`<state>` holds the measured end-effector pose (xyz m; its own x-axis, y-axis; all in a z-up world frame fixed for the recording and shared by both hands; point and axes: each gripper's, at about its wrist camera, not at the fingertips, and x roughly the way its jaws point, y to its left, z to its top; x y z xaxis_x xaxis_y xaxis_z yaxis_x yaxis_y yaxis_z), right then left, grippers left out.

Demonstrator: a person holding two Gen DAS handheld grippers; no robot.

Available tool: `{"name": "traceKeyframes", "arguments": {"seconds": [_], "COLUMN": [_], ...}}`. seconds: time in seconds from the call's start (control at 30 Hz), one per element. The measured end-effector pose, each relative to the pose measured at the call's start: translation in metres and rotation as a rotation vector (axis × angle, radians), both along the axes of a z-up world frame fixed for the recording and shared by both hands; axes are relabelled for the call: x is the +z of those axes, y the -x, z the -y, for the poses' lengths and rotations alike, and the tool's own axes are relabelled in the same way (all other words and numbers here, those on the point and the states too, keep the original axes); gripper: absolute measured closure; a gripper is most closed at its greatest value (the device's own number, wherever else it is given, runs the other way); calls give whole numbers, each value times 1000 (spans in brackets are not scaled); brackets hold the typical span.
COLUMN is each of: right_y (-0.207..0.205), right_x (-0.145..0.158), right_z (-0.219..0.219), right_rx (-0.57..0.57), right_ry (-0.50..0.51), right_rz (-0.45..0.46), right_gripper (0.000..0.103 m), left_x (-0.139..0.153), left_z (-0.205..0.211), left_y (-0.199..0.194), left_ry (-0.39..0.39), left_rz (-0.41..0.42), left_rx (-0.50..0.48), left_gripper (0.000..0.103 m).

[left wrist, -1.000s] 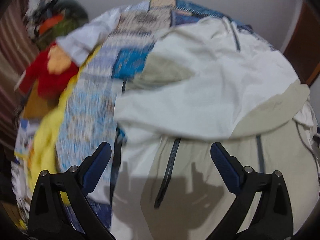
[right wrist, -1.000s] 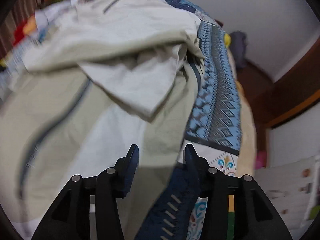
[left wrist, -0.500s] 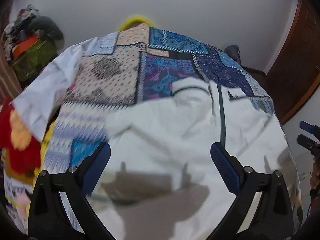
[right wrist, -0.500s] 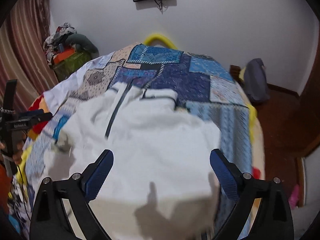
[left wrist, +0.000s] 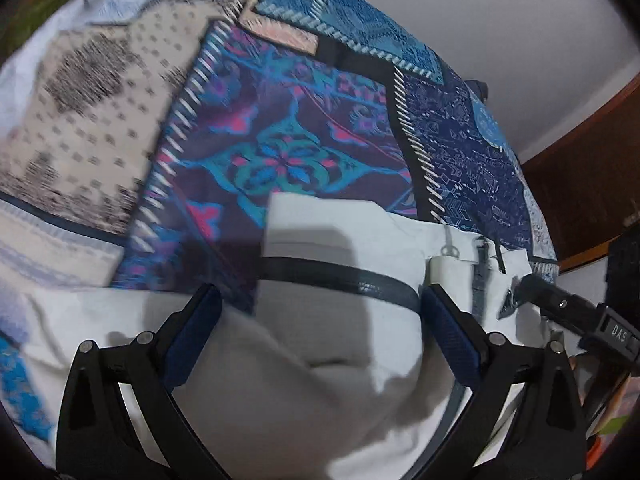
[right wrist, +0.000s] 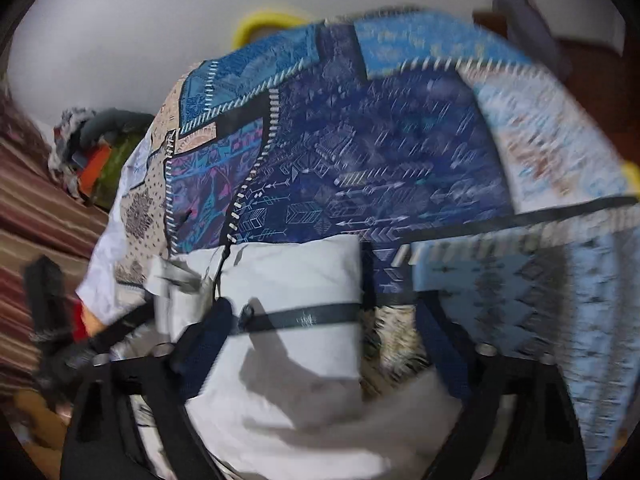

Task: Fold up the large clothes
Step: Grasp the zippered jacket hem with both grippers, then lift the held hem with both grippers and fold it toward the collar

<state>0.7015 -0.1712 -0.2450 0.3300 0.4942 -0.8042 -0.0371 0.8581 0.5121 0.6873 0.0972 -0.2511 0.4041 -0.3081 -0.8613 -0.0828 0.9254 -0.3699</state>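
A white jacket with dark zippers lies bunched on the patchwork quilt. Its collar end, crossed by a dark zipper, points away from me. My left gripper hangs open just above that end, and its pads touch nothing. My right gripper is over the same jacket farther right. Its jaws are closing, with the cloth lying under and between them, unpinched. Each gripper shows in the other's view: the right gripper at the right edge, the left gripper blurred at the left.
The quilt covers the bed up to a white wall. A heap of clothes and bags sits at the far left beside a striped curtain. Dark wood panelling stands on the right.
Both grippers have swept across the jacket to its collar end. The right gripper went from nearly shut to wide, then narrowed a little. The left stayed open.
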Motion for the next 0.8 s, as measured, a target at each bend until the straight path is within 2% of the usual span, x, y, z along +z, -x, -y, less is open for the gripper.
{"name": "traceKeyframes", "arguments": {"seconds": [0.07, 0.13, 0.17, 0.27, 0.3, 0.33, 0.43, 0.63, 0.8], "right_y": [3, 9, 11, 21, 24, 27, 46, 112, 177], "right_x": [-3, 0, 3, 14, 20, 24, 47, 93, 121], "right_z": [-12, -24, -25, -20, -16, -13, -19, -38, -37], "right_rx": [32, 39, 38, 6, -4, 7, 77, 180, 216], "right_ry": [-8, 59, 71, 65, 48, 23, 43, 70, 30], "right_rz": [29, 81, 99, 153, 155, 157, 205, 290, 341], "right_gripper": [30, 37, 40, 68, 76, 79, 81, 82, 83], "left_x": [-4, -2, 1, 18, 23, 33, 59, 105, 129], "left_z": [6, 9, 11, 16, 16, 13, 3, 7, 4], "left_y": [-1, 1, 3, 13, 15, 21, 39, 98, 167], "left_ry": [14, -3, -23, -131, -138, -126, -69, -100, -118], "left_rz": [17, 41, 56, 105, 112, 121, 164, 254, 304], "left_rx": [-6, -2, 6, 4, 1, 3, -16, -104, -168], "left_gripper": [8, 26, 29, 53, 65, 72, 75, 75, 72]}}
